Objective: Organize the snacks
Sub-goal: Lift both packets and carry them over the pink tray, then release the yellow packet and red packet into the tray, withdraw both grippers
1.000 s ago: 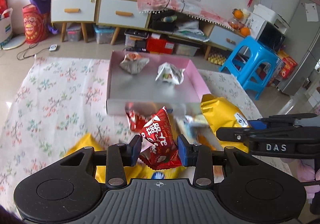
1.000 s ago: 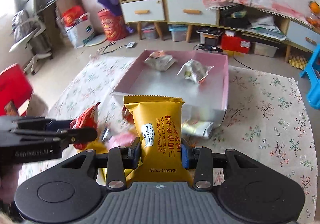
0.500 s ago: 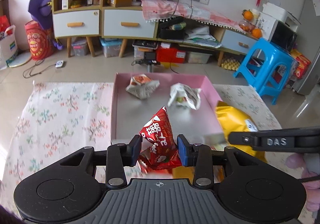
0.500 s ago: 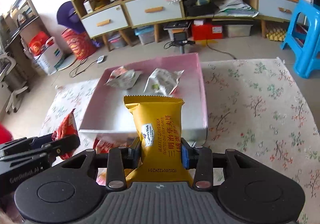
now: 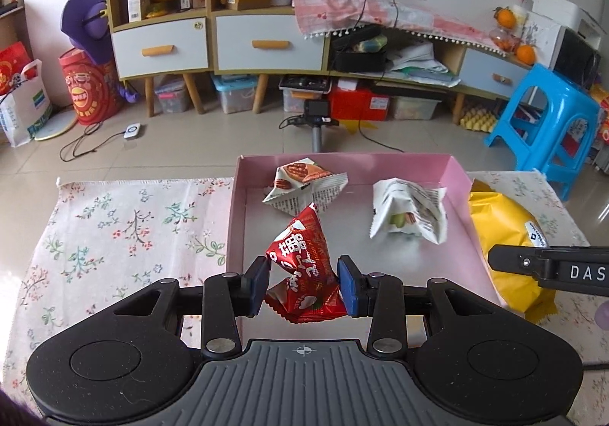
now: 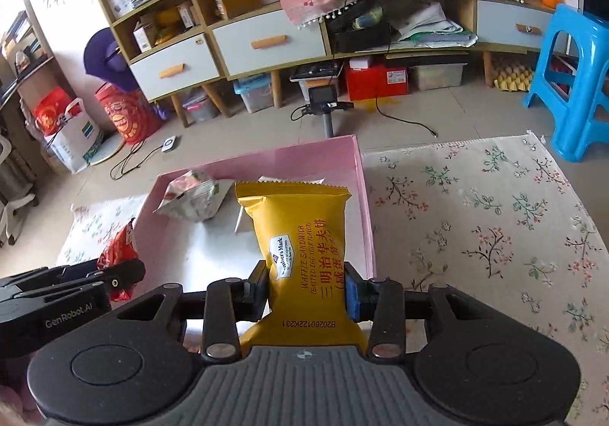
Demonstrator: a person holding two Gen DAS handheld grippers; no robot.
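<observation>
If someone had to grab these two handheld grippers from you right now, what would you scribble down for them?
Left gripper: shut on the red snack packet, held over the near end of the pink box.
Right gripper: shut on the yellow waffle sandwich pack, held over the box's right side.
Done: two white snack packets lie in the box's far end.
Left: lower both packs into the box and release them. Any other snacks outside the box are out of view.
</observation>
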